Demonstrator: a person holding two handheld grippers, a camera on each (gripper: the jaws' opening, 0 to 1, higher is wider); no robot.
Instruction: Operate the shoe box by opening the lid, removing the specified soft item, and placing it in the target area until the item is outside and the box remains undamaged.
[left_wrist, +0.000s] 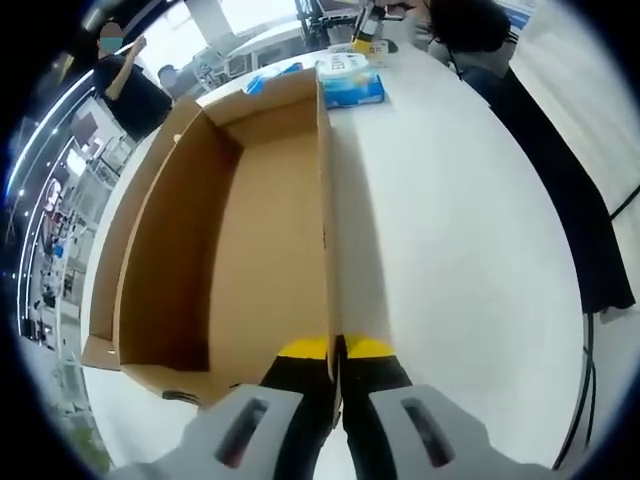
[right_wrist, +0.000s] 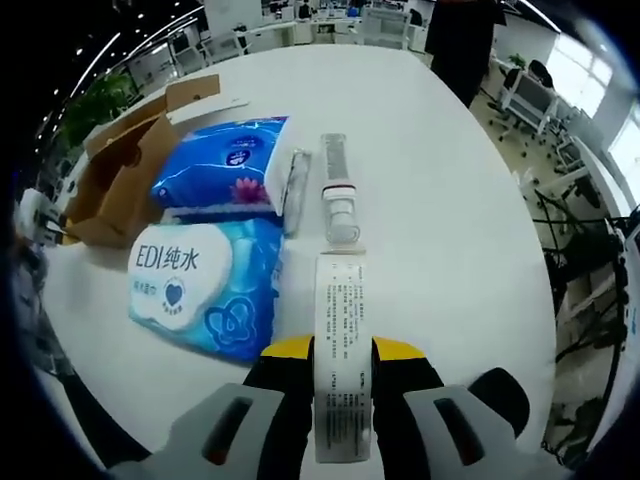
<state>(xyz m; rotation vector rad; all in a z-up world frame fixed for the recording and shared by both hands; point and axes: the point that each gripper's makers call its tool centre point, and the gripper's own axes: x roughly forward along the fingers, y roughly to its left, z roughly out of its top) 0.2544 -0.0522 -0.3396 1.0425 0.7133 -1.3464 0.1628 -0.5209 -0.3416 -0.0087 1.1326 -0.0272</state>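
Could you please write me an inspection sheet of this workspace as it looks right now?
Surface: white table, bare to the right of the box in the left gripper view.
Job's things: open cardboard box, nothing seen inside; two soft packs out on the table beside it.
Clutter: clear tube and a slim wrapped item by the packs.
Grippers: left gripper shut on the box's side wall; right gripper shut on a printed white strip.
Cables: dark cable past the table edge.
Surroundings: office desks, chairs, a plant, a person at the far end.
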